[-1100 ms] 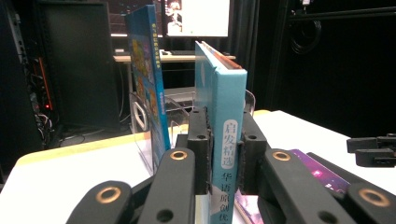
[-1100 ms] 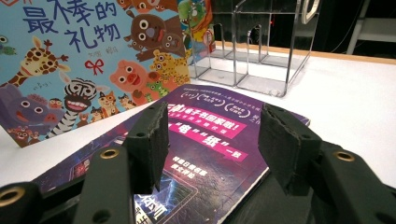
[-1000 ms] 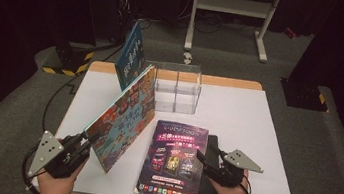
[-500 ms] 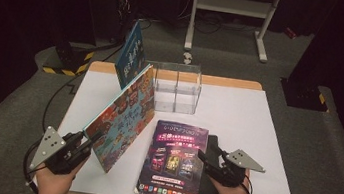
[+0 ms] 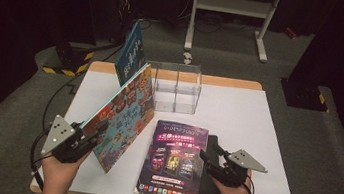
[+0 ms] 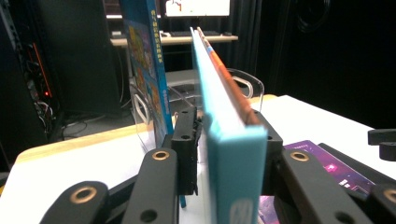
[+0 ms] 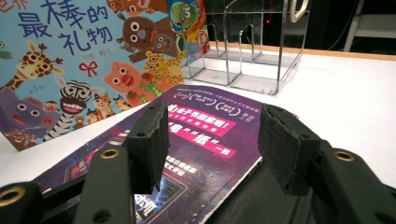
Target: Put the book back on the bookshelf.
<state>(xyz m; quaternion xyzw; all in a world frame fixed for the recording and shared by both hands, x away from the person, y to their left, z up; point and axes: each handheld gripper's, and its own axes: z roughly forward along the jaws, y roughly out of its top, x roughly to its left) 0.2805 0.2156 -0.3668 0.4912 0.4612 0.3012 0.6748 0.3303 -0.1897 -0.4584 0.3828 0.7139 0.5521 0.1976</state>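
Standing on edge: colourful animal-cover picture book (image 5: 125, 113), leaning, near corner between the left gripper (image 5: 85, 138) jaws
Hidden: its cover, in the left gripper view, where just the pale blue edge (image 6: 229, 140) shows
Long axis: running away from that claw toward the clear acrylic divided holder (image 5: 177, 87)
Left claw: jaws just been opening, book between them, contact unclear
Right gripper (image 5: 212, 164): spread, empty, above the purple magazine (image 5: 174, 160)

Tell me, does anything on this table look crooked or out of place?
Yes. The animal picture book stands tilted on its edge between the jaws of the left gripper, which have just been opening, so it could topple. The purple magazine lies partly over a black notebook, slightly askew, while the clear rack holds nothing.
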